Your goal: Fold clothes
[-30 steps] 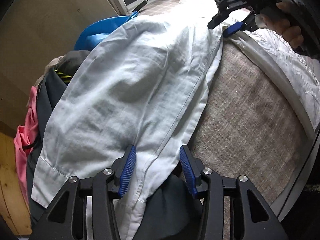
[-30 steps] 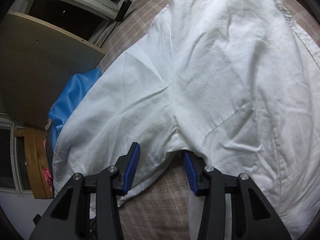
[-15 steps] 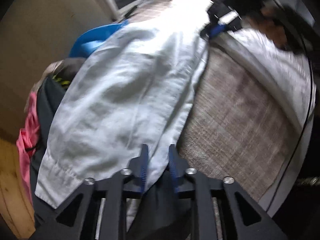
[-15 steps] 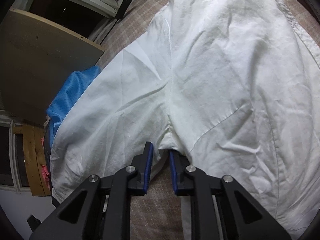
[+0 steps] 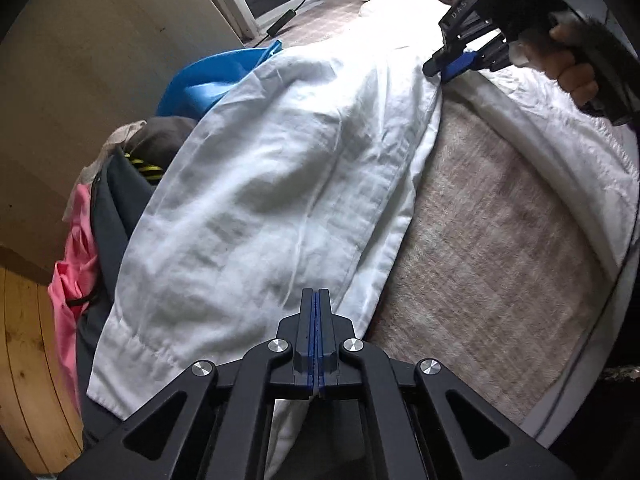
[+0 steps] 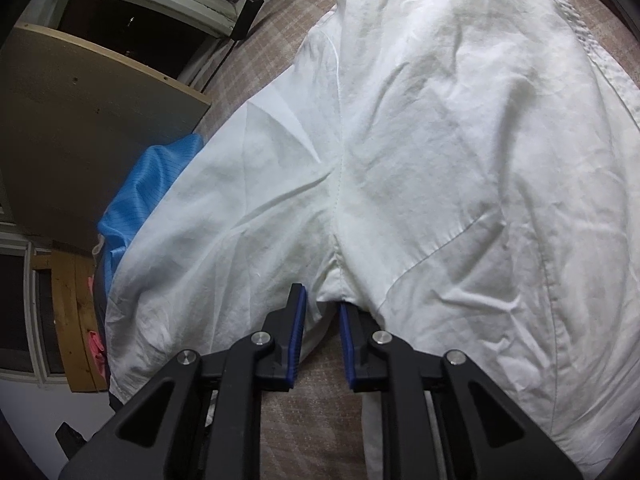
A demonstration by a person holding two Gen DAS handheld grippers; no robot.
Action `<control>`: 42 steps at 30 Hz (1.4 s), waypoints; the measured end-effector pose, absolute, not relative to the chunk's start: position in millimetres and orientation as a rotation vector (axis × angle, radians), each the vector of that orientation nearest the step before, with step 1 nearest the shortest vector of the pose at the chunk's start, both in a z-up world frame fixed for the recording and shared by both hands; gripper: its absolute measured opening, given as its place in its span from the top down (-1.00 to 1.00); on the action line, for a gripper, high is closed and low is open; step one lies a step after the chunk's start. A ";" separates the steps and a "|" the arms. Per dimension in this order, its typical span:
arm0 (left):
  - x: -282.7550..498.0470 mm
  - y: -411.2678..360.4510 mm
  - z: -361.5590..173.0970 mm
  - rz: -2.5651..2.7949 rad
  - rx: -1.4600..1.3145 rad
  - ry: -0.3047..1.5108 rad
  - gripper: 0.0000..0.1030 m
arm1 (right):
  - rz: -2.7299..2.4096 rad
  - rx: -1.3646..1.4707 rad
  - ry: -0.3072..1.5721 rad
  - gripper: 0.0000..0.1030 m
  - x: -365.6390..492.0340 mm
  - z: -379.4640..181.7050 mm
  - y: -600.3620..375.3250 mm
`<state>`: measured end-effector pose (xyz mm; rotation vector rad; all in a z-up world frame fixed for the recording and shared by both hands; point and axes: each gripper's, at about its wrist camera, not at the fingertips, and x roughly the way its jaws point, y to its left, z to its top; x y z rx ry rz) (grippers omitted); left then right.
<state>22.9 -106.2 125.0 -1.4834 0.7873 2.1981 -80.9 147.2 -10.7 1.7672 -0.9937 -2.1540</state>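
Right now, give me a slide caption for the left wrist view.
Left gripper pinches the white shirt sleeve edge, right gripper at the armpit.

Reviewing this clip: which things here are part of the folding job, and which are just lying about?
In the job:
white shirt
left gripper, shut on the sleeve
right gripper, fingers apart at the armpit seam

Lying about:
blue cloth
pink cloth
dark clothes
beige cover

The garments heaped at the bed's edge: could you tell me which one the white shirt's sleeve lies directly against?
The blue garment: the white shirt overlaps its edge, whereas the pink one sits lower.
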 end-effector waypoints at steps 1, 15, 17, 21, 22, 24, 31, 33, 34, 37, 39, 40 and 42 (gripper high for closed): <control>26.5 -105.6 123.4 2.185 -1.488 0.834 0.85 | -2.152 1.770 -0.990 0.65 -81.8 -10.6 146.8; 26.4 -115.6 120.5 2.194 -1.523 0.900 1.00 | -2.131 1.785 -0.975 0.65 -88.5 -12.4 144.2; 24.8 -117.6 133.4 2.221 -1.503 0.819 1.00 | -2.131 1.781 -0.979 0.65 -88.6 -13.0 144.7; 28.5 -114.0 146.3 2.194 -1.508 0.766 0.92 | -2.114 1.779 -0.985 0.65 -87.0 -12.6 144.7; 31.5 -110.1 146.9 2.184 -1.501 0.775 0.87 | -2.094 1.798 -0.961 0.64 -85.6 -11.9 142.4; 40.4 -107.1 143.0 2.183 -1.489 0.830 0.55 | -2.053 1.822 -0.921 0.63 -79.3 -9.4 138.3; 50.7 -132.7 157.6 2.311 -1.503 0.730 0.13 | -1.921 1.672 -0.837 0.63 -28.1 17.3 89.4; 54.9 -140.9 156.9 2.368 -1.515 0.713 0.13 | -1.901 1.648 -0.808 0.63 -26.7 18.4 62.3; 57.4 -145.9 155.9 2.390 -1.522 0.698 0.13 | -1.899 1.642 -0.786 0.63 -28.0 17.5 48.8; 69.2 -168.7 160.1 2.432 -1.539 0.646 0.13 | -1.839 1.678 -0.813 0.63 -33.5 1.1 13.8; 75.2 -178.9 158.9 2.453 -1.554 0.634 0.13 | -1.823 1.704 -0.836 0.63 -34.6 -9.6 -1.1; 78.2 -182.6 159.0 2.461 -1.552 0.628 0.13 | -1.824 1.709 -0.842 0.62 -33.8 -12.0 -5.1; 83.2 -188.7 161.8 2.464 -1.540 0.604 0.13 | -1.825 1.719 -0.854 0.59 -32.1 -16.6 -13.1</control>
